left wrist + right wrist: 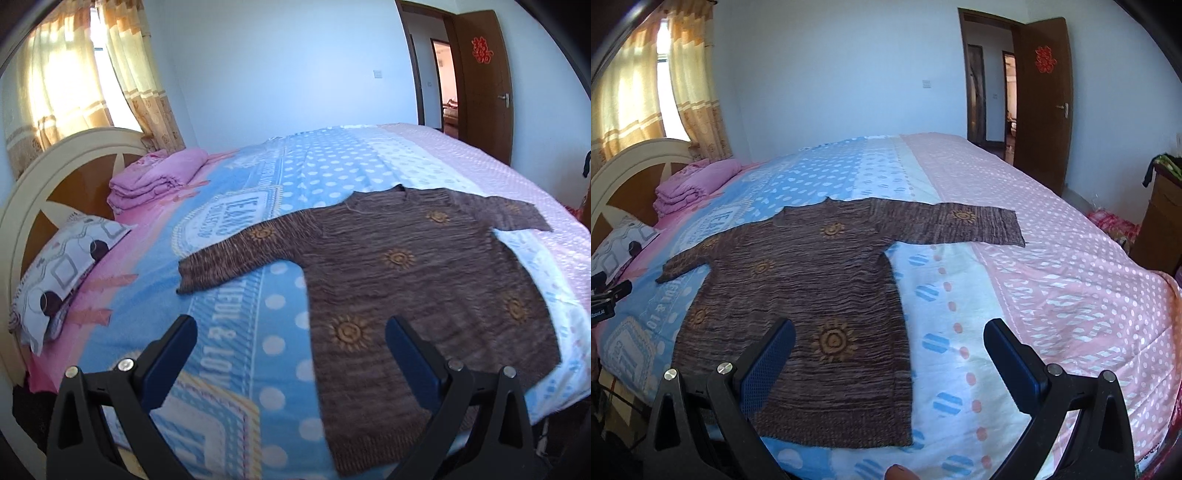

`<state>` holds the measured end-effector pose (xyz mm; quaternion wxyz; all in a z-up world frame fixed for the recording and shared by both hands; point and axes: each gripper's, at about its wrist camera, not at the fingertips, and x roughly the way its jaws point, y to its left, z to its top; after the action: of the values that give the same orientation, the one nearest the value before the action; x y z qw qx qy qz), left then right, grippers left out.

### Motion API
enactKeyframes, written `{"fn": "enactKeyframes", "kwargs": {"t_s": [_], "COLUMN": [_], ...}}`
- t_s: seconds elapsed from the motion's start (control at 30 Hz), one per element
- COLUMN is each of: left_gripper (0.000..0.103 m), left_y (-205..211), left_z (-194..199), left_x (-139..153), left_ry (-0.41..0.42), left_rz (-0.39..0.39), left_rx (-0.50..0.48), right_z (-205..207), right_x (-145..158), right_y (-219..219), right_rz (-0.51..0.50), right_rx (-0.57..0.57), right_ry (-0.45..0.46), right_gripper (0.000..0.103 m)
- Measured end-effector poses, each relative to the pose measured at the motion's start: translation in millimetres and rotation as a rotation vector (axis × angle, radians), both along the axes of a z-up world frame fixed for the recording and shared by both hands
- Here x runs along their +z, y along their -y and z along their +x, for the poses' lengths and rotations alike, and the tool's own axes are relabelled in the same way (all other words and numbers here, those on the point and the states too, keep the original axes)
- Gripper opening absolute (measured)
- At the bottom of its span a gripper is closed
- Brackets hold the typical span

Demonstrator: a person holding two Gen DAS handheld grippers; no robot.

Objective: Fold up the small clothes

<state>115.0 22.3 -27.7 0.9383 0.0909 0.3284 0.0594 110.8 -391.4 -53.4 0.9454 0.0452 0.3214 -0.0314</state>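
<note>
Sweater (798,295) lies flat; only left view shows whole pillow (62,266).

Daylight enters through the curtained window (62,77) at ten o'clock in both views, where the curtains (624,99) glare nearly white. The room is bright with a cool blue cast on the wall (277,66). Shadows are soft. Fisheye bending curves the bed (1052,258) and the door (484,81); black vignette fills the corners. The left view looks slightly smeared towards six o'clock.
</note>
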Motion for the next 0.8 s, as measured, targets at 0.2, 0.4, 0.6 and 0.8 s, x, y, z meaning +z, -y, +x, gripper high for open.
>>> {"fn": "enactKeyframes", "kwargs": {"t_s": [0.2, 0.4, 0.6, 0.8], "left_gripper": [0.103, 0.103, 0.103, 0.103], "left_y": [-3, -2, -4, -14], "left_z": [73, 133, 192, 231], "left_x": [-23, -42, -73, -88], "left_ry": [-0.052, -0.07, -0.105, -0.104], "left_rz": [0.039, 0.042, 0.044, 0.101], "left_rx": [0.035, 0.075, 0.13, 0.203], "right_z": [59, 123, 187, 243], "right_x": [-9, -21, -43, -61], "right_y": [66, 136, 188, 215], "right_rz": [0.057, 0.078, 0.126, 0.107], "right_rx": [-0.116, -0.249, -0.339, -0.39], "right_ry": [-0.077, -0.137, -0.207, -0.249], "right_gripper": [0.102, 0.085, 0.07, 0.064]}}
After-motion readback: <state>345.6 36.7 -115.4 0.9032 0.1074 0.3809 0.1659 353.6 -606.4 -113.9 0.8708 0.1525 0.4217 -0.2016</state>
